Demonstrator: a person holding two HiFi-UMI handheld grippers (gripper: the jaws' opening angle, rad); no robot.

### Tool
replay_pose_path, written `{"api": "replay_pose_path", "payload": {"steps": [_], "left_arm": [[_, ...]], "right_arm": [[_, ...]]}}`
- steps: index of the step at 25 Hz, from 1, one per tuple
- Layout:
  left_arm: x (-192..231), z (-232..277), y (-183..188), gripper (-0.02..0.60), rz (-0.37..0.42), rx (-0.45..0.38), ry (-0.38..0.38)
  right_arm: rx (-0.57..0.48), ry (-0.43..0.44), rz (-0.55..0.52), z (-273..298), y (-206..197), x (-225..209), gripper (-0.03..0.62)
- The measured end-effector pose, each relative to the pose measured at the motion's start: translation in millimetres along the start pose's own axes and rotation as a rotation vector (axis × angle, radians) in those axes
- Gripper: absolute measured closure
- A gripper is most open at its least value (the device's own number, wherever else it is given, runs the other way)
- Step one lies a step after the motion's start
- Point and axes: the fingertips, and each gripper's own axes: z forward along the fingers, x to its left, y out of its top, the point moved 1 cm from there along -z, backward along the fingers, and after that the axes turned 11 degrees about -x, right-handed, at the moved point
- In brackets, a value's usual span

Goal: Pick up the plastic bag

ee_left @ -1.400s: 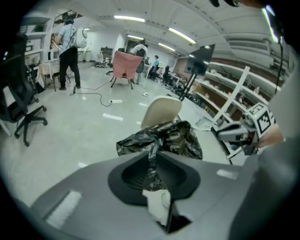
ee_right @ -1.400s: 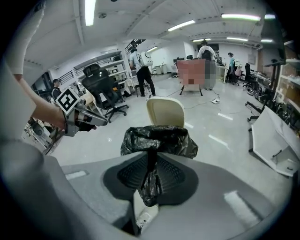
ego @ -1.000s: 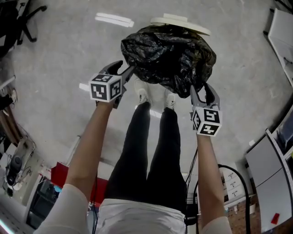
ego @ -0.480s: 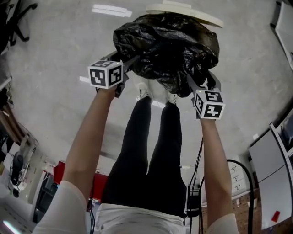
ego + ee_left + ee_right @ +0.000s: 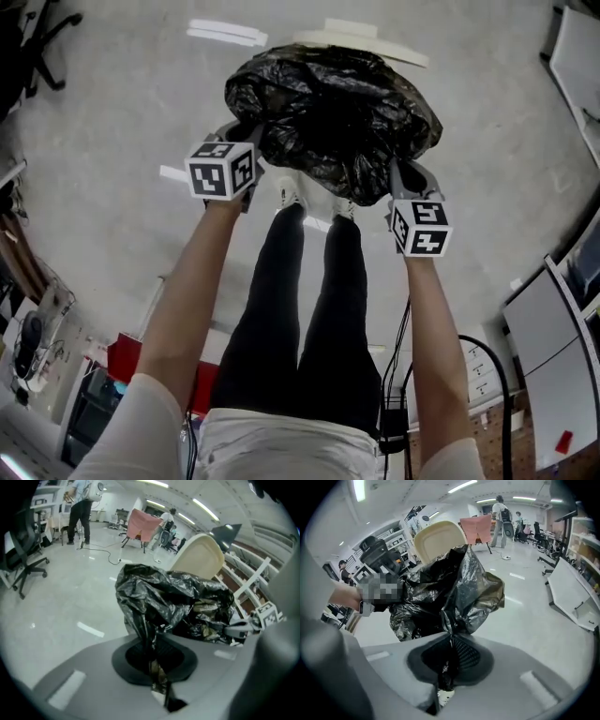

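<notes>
The left tool (image 5: 153, 654) and right tool (image 5: 451, 660) have just clamped shut on thin folds of the bag (image 5: 333, 108) hanging between them, whose weight could tear the film or slip it free

Glossy, crinkled black plastic bag (image 5: 333, 112)

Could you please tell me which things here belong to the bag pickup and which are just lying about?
In the job: black plastic bag; left gripper and right gripper, jaws just closed on its film.
Lying about: cream disc, office chair, pink cloth, floor tape.
</notes>
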Motion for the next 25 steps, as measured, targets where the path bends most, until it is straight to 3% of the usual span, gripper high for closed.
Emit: {"api": "replay_pose_path", "payload": {"steps": [10,18,25], "left_arm": [[-45,-80,30,0.575,-0.030,-0.051,0.038],[-85,-135,71,0.575,0.028,-0.112,0.045],[-123,-208,87,0.575,0.123,-0.099,0.079]], "right_arm": [[-0.019,0.026,-0.023,-70,48,13,0.589],[-0.069,0.023,-0.055,-124,98,14,0.589],[-0.049,0.073,-0.082,-191,118,34,0.589]]}}
